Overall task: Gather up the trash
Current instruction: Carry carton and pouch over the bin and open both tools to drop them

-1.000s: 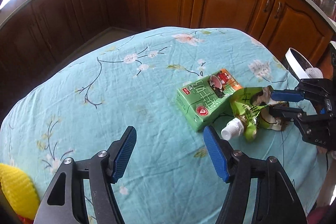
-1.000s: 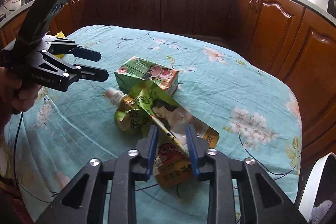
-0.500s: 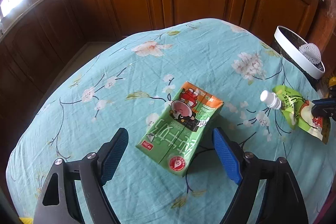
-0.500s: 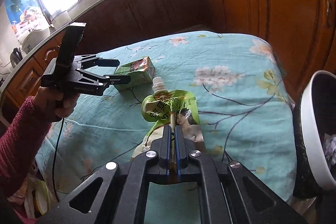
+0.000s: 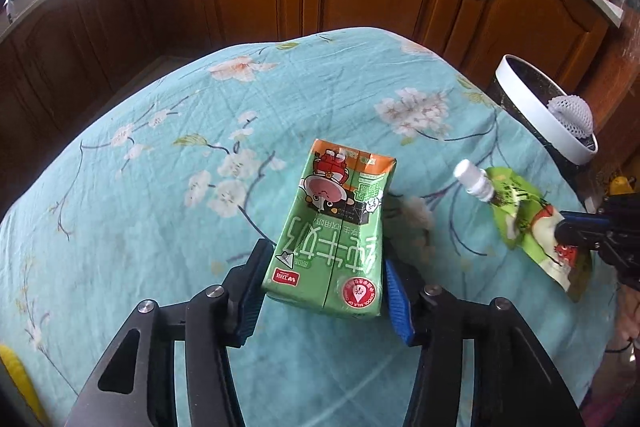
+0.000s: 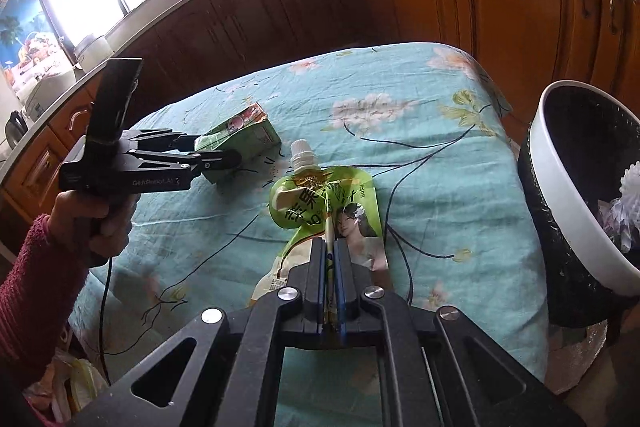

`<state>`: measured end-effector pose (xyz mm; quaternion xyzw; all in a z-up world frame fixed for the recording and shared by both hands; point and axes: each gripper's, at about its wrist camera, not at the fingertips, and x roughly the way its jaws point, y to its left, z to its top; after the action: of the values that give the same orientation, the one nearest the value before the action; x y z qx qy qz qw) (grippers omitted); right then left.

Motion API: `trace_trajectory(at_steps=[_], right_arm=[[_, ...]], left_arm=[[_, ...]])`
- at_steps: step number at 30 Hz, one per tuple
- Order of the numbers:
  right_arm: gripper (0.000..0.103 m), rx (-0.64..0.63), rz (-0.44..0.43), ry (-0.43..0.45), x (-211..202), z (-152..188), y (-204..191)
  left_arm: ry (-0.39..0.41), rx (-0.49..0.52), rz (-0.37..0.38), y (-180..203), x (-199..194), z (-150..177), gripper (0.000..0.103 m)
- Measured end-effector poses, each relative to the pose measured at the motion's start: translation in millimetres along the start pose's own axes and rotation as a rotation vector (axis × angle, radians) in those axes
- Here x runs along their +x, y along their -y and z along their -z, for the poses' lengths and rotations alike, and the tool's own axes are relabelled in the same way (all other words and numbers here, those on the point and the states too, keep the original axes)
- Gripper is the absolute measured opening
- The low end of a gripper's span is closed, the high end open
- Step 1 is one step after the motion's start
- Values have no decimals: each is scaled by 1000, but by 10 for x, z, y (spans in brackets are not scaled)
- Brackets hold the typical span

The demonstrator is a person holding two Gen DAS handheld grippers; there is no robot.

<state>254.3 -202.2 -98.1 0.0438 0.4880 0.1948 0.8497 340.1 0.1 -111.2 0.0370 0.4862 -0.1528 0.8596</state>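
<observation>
Two pieces of trash were in the grippers' hold. The green milk carton [image 5: 334, 235] lay on the floral tablecloth [image 5: 160, 187], with the left gripper [image 5: 324, 287] closed around its near end, both blue pads against its sides. The green spout pouch [image 6: 324, 211] was pinched flat by the right gripper [image 6: 329, 259], whose jaws were almost together; the lower part of the pouch was hidden behind the fingers. Just beside the table stood a white-rimmed bin [image 6: 560, 187] with a black liner. It held a white foam net [image 5: 572, 115] and some crumpled things that were hard to make out.
</observation>
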Motion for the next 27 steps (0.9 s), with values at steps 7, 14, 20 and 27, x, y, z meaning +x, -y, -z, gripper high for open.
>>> trace_trajectory(at_steps=[7, 14, 20, 27], right_arm=[[11, -14, 1, -9, 46, 18, -6], [6, -3, -1, -4, 129, -30, 13], [4, 51, -17, 47, -131, 82, 95], [4, 132, 11, 121, -576, 286, 345]], left_arm=[[12, -65, -44, 410, -150, 338, 51], [29, -81, -72, 508, -120, 357, 49], [57, -131, -55, 593, -175, 362, 49], [80, -71, -6, 1054, -273, 340, 49]])
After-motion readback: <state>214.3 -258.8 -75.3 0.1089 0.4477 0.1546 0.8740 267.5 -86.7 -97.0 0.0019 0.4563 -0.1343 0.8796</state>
